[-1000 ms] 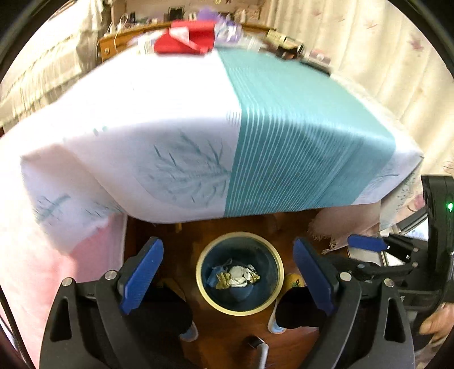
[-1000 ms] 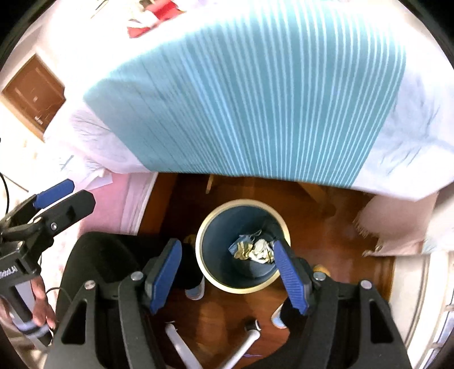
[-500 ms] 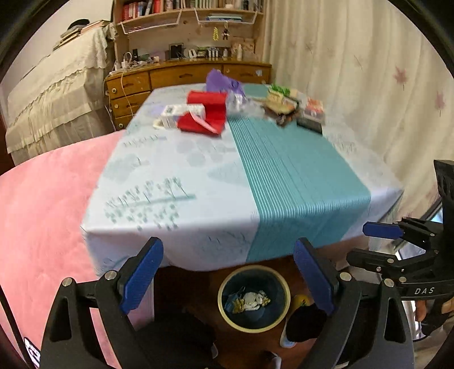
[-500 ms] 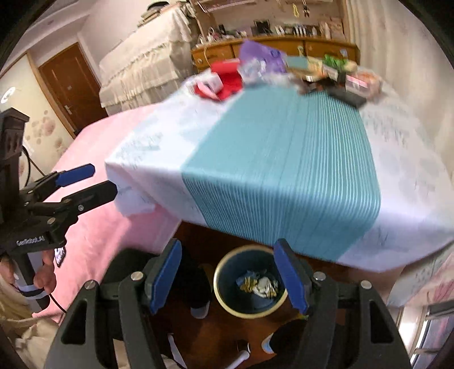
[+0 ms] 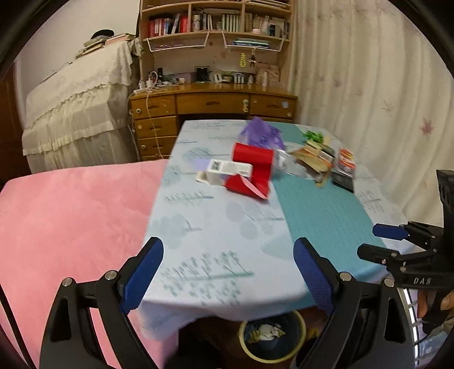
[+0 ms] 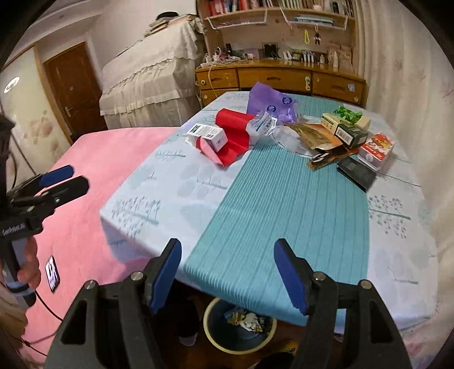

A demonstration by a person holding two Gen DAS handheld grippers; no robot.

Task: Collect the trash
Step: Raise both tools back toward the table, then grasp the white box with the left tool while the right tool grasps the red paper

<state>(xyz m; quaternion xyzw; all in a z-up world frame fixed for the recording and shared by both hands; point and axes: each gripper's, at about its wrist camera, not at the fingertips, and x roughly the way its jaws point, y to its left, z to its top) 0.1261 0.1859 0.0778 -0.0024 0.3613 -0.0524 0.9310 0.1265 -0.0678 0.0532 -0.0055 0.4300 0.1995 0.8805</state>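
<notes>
The left gripper (image 5: 228, 271) has its jaws spread wide with nothing between the blue pads (image 5: 144, 272); it hangs above the near edge of the worktop (image 5: 227, 227). The right gripper (image 6: 227, 274) is likewise released and empty, its pads (image 6: 289, 275) framing the teal stripe of the tablecloth (image 6: 283, 204). Each gripper appears at the edge of the other's view, held by a hand (image 6: 28, 266).

Below both grippers, on the wooden floor and partly under the worktop's near edge, stands a round dark-blue bin (image 6: 238, 326) with a pale rim. Crumpled wrappers (image 6: 247, 319) lie inside it.

The remaining trash sits well apart from the grippers, clustered at the far end of the worktop. From left to right: a white carton (image 6: 207, 133) resting against a red folded paper (image 6: 232, 136), a purple bag (image 6: 269, 105) behind them, a clear plastic wrapper (image 6: 266, 125), a brown pouch (image 6: 315, 139), a stack of small boxes (image 6: 343, 125), a red-and-white packet (image 6: 377, 147) and a flat black packet (image 6: 356, 171).

A pink bed (image 5: 71, 221) adjoins the worktop's left side. A wooden desk (image 5: 212, 105) with bookshelves (image 5: 215, 25) stands beyond, beside a curtain (image 5: 354, 99).
</notes>
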